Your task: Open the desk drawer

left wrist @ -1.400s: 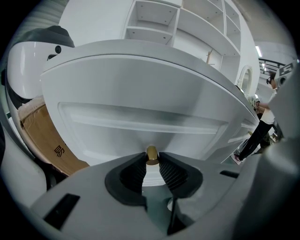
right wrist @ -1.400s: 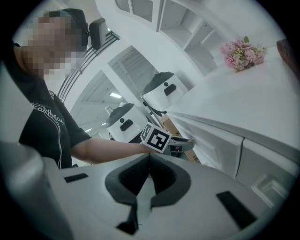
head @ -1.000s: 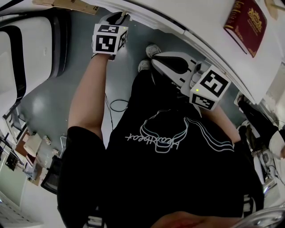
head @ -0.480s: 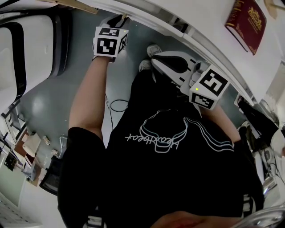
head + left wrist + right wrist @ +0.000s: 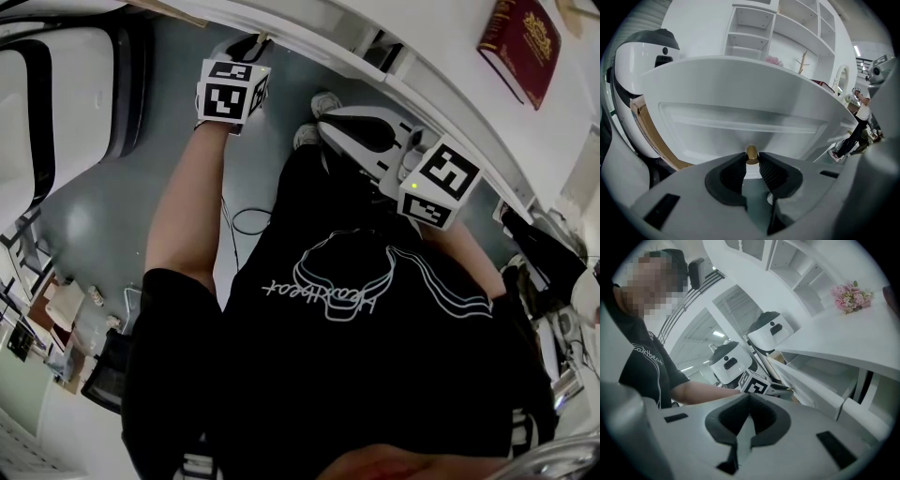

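Observation:
The white drawer front (image 5: 740, 124) fills the left gripper view, with a small brass knob (image 5: 751, 151) at its lower middle. My left gripper (image 5: 752, 159) is shut on that knob, one pad on each side. In the head view the left gripper (image 5: 253, 45) reaches under the desk edge to the drawer (image 5: 314, 49), which stands partly out. My right gripper (image 5: 328, 127) hovers in front of my body, off the desk. In its own view the right gripper (image 5: 749, 395) is shut with nothing between its pads, looking at the pulled-out drawer (image 5: 811, 380) and the left gripper's cube (image 5: 754, 383).
A dark red book (image 5: 520, 47) lies on the white desk top (image 5: 441, 37). A white and black machine (image 5: 56, 94) stands left of the desk, with brown cardboard (image 5: 647, 126) beside it. Pink flowers (image 5: 852, 295) sit on the desk. My feet (image 5: 314, 117) stand on grey floor.
My left gripper has drawn back a little from the desk with the knob, and the drawer has come out slightly further. The right gripper has barely shifted.

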`<state>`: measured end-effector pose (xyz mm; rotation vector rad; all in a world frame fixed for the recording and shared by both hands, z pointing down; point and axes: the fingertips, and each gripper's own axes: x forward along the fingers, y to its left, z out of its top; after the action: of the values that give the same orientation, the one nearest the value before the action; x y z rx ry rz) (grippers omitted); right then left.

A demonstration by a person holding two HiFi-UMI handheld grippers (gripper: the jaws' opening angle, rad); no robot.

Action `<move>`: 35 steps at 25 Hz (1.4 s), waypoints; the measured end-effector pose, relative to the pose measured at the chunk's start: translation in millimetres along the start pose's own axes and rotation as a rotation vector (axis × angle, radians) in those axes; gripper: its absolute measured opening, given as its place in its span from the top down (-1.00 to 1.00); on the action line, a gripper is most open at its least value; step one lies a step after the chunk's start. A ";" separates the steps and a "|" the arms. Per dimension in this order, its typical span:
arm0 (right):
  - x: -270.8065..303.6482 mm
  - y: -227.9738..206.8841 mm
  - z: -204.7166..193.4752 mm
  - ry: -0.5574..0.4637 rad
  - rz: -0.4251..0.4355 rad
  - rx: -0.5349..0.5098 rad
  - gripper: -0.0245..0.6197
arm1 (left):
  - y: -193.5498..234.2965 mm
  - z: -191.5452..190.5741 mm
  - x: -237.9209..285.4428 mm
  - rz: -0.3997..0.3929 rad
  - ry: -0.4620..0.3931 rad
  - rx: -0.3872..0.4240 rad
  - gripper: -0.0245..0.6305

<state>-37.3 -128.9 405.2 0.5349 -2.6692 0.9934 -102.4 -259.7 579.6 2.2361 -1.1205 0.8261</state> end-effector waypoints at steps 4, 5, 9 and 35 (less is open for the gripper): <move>0.6 6.0 -1.7 0.004 0.001 -0.006 0.90 | -0.8 -5.7 -5.4 0.000 0.007 0.002 0.65; 0.2 6.5 -1.7 0.004 0.000 -0.008 0.90 | -1.4 -7.2 -6.5 0.000 0.008 0.002 0.65; -0.2 9.2 0.2 -0.002 -0.004 -0.014 0.90 | -2.7 -13.2 -12.2 -0.003 0.013 0.010 0.65; -18.5 50.7 -20.4 -0.009 0.012 -0.038 0.90 | -7.0 -63.9 -53.1 0.048 0.032 -0.018 0.65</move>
<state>-39.8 -75.1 384.5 0.5176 -2.6968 0.9441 -140.6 -185.7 585.1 2.1809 -1.1662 0.8650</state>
